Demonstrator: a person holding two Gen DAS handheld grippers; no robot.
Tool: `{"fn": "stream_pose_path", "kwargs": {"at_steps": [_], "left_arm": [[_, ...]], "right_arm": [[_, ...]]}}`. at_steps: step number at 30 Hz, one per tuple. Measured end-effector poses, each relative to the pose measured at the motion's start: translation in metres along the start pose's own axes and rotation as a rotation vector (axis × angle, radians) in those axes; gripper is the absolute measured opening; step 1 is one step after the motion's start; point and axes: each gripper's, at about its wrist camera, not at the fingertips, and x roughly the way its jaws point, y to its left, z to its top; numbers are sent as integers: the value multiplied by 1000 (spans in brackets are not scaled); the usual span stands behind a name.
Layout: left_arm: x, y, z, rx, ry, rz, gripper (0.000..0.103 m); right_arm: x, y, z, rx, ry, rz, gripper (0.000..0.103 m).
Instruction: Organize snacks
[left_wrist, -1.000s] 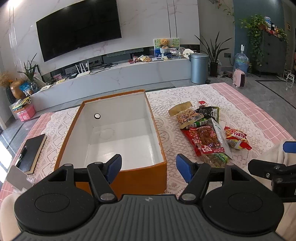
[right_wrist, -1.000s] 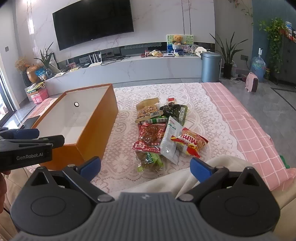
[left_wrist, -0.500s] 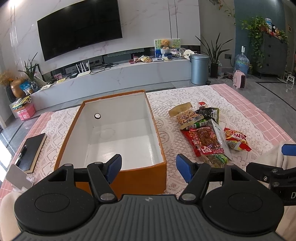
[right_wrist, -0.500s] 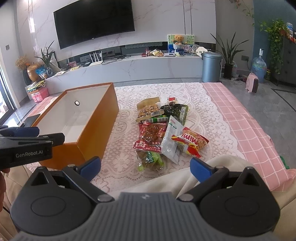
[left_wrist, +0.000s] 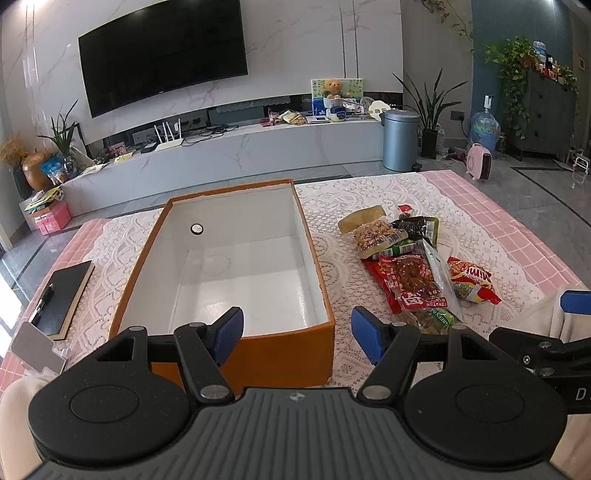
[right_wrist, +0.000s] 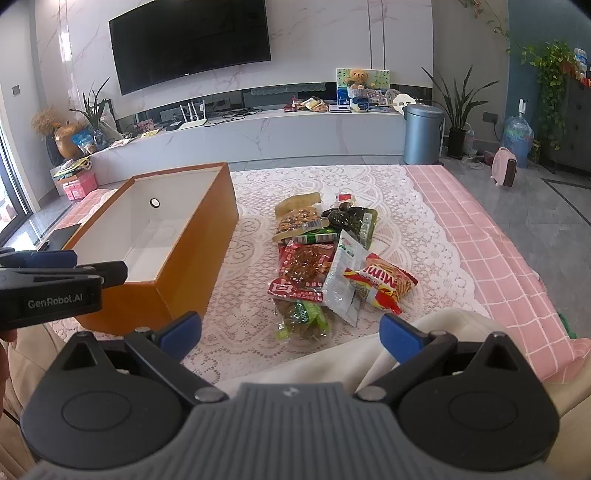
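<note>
An empty orange box with a white inside (left_wrist: 236, 266) stands on the lace-covered table (left_wrist: 351, 206); it also shows in the right wrist view (right_wrist: 159, 236). A pile of snack packets (left_wrist: 410, 266) lies to its right, also seen in the right wrist view (right_wrist: 325, 258), with a red Mimi bag (right_wrist: 384, 284) and a green packet (right_wrist: 303, 317) nearest. My left gripper (left_wrist: 297, 336) is open and empty over the box's near end. My right gripper (right_wrist: 290, 332) is open and empty, just short of the pile.
A black notebook with a pen (left_wrist: 61, 291) and a phone (left_wrist: 35, 347) lie left of the box. Pink checked cloth (right_wrist: 480, 236) covers the table's right side. Cream fabric (right_wrist: 369, 354) lies at the near edge. A TV wall and cabinet stand beyond.
Both grippers have shifted only slightly; the view in each has crept a little forward. Nothing was picked up or released.
</note>
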Motion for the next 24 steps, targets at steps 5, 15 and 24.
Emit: {"fn": "stream_pose_path", "kwargs": {"at_steps": [5,15,24], "left_arm": [[-1,2,0,-19,2,-4,79],[-2,8,-4,-40,2,-11,79],[-3,15,-5,-62,2,-16,79]], "right_arm": [[0,4,0,-15,2,-3,100],[1,8,0,-33,6,-17,100],[3,14,-1,-51,16,-24,100]]}}
